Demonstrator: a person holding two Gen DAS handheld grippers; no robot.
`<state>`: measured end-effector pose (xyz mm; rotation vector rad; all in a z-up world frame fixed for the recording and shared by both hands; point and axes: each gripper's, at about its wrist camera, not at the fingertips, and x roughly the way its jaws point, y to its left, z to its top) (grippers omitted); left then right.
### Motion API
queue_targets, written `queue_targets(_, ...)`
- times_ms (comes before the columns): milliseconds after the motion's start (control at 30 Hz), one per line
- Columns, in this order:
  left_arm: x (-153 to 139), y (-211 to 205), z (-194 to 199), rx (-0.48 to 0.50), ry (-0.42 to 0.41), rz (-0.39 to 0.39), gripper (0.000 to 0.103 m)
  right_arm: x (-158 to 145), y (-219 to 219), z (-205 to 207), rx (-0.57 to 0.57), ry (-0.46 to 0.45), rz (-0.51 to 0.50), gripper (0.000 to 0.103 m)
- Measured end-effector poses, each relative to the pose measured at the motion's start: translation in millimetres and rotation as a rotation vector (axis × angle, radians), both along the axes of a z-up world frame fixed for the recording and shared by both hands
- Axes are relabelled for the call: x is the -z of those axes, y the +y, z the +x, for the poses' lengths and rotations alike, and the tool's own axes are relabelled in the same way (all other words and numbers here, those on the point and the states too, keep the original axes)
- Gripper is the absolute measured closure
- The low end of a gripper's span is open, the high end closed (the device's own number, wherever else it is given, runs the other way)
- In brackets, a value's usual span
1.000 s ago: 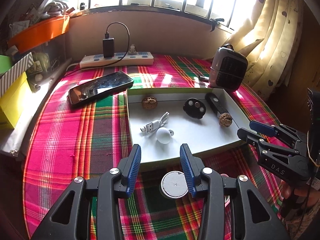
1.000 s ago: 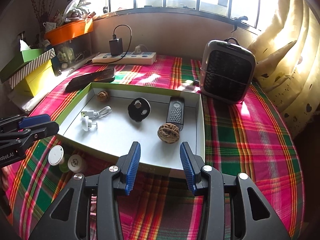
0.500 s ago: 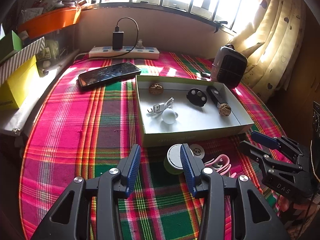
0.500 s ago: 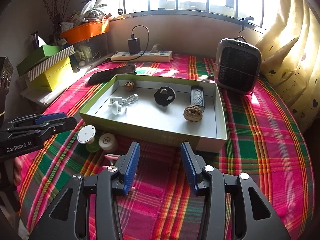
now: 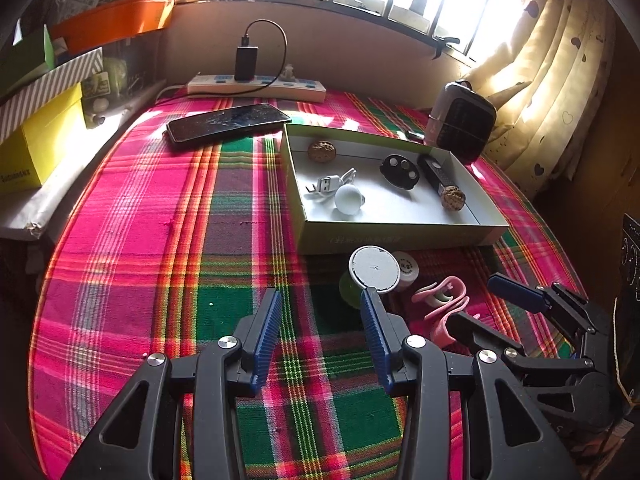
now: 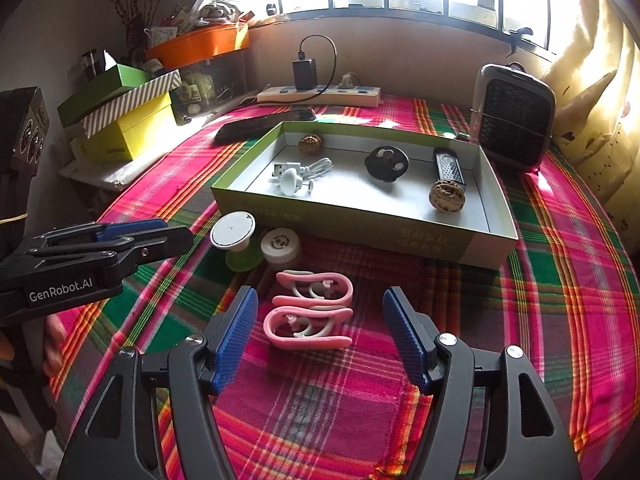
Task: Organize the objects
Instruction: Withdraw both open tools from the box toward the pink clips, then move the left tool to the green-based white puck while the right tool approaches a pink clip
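Note:
A green-sided shallow box on the plaid cloth holds two walnuts, a white USB cable, a black round piece and a black stick. In front of it lie a white disc on a green base, a small white jar and two pink clips. My right gripper is open with the pink clips between its fingers. My left gripper is open and empty, just short of the white disc.
A black phone lies left of the box. A power strip with a charger lies at the back wall. A small heater stands right of the box. Stacked boxes sit on the left.
Both grippers have drawn back from the box and risen. The right gripper's fingers have spread wider and now frame the pink clips.

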<state>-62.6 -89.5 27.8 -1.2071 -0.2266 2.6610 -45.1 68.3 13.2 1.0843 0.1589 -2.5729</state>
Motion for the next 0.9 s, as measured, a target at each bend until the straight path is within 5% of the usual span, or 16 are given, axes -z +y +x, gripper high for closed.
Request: queue_targets(900,11,6,-6,0.081,-0.029,0.033,0.063,10,43,3,0.234,-0.050,0.118,0.037)
